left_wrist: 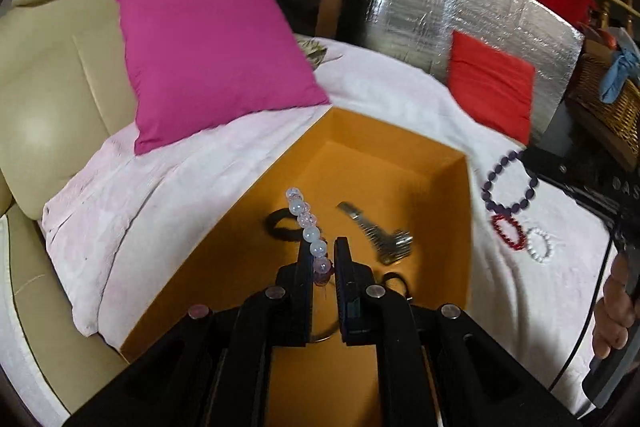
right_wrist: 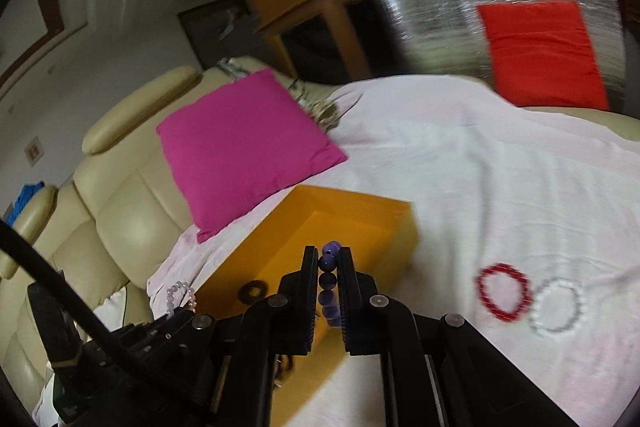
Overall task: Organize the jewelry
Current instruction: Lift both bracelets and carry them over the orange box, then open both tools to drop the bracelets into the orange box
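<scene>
Left gripper (left_wrist: pixel 323 247) clamps a clear-bead bracelet (left_wrist: pixel 308 223) over the orange box (left_wrist: pixel 460 227). Right gripper (right_wrist: pixel 328 259) clamps a purple bracelet (right_wrist: pixel 329 283) above the box's near wall. Red bracelet (right_wrist: pixel 504 291) and white bracelet (right_wrist: pixel 556 307) lie touching on the sheet (right_wrist: pixel 480 187), right of the box. Box holds a comb (left_wrist: pixel 380 239) and a dark ring (left_wrist: pixel 280 225).

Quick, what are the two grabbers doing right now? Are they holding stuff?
Left gripper: shut on the clear, pale-pink bead bracelet, above the orange box.
Right gripper: shut on the purple bead bracelet.
</scene>
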{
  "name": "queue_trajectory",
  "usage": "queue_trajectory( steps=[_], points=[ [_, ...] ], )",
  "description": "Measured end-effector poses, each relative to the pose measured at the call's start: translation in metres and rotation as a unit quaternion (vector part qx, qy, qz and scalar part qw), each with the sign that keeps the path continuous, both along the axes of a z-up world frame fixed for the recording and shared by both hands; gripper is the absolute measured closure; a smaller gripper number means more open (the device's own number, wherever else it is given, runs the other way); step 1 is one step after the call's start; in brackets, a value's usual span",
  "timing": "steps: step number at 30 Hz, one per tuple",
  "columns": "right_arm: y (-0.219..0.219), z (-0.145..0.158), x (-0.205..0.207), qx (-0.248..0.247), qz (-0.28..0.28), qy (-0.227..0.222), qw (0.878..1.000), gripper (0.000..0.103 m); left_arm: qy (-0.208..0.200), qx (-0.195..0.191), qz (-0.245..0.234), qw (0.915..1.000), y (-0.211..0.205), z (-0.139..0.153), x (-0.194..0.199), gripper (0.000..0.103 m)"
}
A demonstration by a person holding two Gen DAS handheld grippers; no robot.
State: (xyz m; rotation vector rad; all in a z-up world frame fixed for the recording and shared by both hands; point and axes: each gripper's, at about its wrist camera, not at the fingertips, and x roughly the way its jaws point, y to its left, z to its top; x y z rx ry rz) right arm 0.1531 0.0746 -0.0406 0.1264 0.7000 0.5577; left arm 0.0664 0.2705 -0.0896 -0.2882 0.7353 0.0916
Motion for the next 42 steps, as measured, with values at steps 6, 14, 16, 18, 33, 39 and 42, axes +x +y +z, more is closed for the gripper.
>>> queue_trajectory(
  steps=[6,14,16,18,33,39,42],
  points=[
    [0.044,-0.028,0.033,-0.053,0.011,0.038,0.998,0.092,0.044,-0.006,-0.023,0.9988,-0.001,-0.022,0.014,0.093],
    [0.057,-0.055,0.065,-0.054,-0.009,0.102,0.993,0.090,0.067,0.004,-0.036,0.9971,-0.015,-0.026,0.024,0.080],
    [0.048,-0.051,0.066,-0.035,-0.020,0.108,0.993,0.073,0.068,0.017,-0.028,0.9972,-0.017,-0.025,0.024,0.060],
    [0.034,-0.043,0.061,-0.017,-0.027,0.091,0.995,0.064,0.058,0.024,-0.016,0.9979,-0.018,-0.021,0.024,0.052],
    [-0.140,0.012,-0.011,0.002,-0.130,0.018,0.991,0.063,-0.029,0.114,-0.011,0.9930,-0.091,0.018,0.034,0.042],
    [-0.193,-0.002,-0.028,0.010,-0.178,0.021,0.984,0.063,-0.035,0.146,-0.037,0.9880,-0.135,0.020,0.043,0.035],
    [-0.209,-0.011,-0.021,0.029,-0.187,0.046,0.981,0.063,-0.035,0.160,-0.051,0.9851,-0.155,0.020,0.048,0.034]
  ],
)
